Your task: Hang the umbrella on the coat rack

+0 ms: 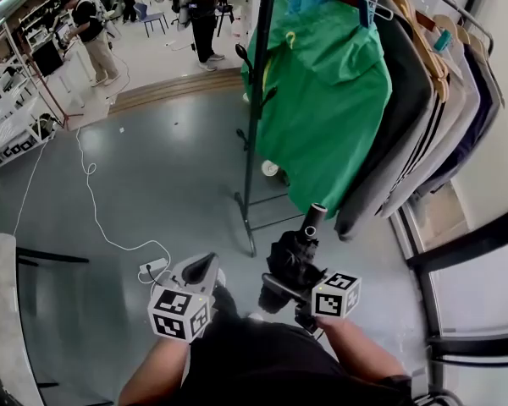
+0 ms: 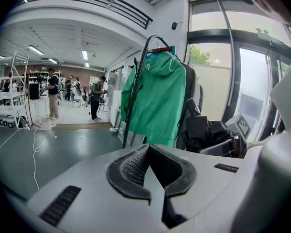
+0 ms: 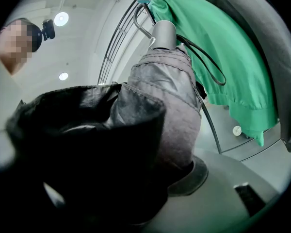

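The right gripper [image 1: 293,299] has its jaws closed tight on the folded black fabric umbrella [image 1: 295,257], which points its grey round handle end up toward the hem of the green hooded jacket [image 1: 322,100]. The umbrella is near the black metal coat rack [image 1: 258,100] and not yet hanging on it. The left gripper [image 1: 201,269] has its jaws pressed together with nothing between them, low over the grey-green floor [image 1: 169,167].
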Demonstrator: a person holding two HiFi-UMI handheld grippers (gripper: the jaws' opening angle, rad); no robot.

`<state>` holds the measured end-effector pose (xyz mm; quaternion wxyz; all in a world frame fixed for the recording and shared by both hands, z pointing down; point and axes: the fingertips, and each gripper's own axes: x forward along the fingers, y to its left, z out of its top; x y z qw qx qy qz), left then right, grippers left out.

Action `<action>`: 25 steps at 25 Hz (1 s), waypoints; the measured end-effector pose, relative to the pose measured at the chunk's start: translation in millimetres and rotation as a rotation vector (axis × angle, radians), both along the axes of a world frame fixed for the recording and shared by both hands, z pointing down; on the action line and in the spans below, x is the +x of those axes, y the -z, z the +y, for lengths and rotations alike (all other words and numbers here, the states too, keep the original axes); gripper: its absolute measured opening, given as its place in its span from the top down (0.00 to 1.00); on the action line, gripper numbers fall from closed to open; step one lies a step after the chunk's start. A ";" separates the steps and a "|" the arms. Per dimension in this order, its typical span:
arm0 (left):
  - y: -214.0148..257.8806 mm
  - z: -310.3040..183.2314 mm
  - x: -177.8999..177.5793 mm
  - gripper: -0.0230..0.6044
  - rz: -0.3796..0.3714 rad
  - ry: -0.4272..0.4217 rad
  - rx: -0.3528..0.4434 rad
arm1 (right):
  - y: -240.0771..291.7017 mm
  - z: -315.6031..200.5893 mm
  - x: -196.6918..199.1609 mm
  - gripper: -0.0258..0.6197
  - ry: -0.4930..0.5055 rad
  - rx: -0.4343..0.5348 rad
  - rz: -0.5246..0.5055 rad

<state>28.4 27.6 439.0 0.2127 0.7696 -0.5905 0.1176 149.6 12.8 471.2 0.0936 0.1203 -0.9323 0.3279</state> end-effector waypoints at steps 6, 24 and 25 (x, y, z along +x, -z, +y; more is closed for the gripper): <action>2.3 -33.3 -17.4 0.94 0.003 -0.014 0.021 | -0.8 -29.0 -24.5 0.59 0.000 0.008 0.007; 11.4 -149.6 -102.2 0.94 -0.009 -0.091 0.031 | -14.5 -127.8 -133.2 0.59 0.017 0.157 0.172; 13.1 -155.4 -106.7 0.94 -0.010 -0.102 0.034 | -15.2 -133.1 -139.6 0.59 0.012 0.158 0.177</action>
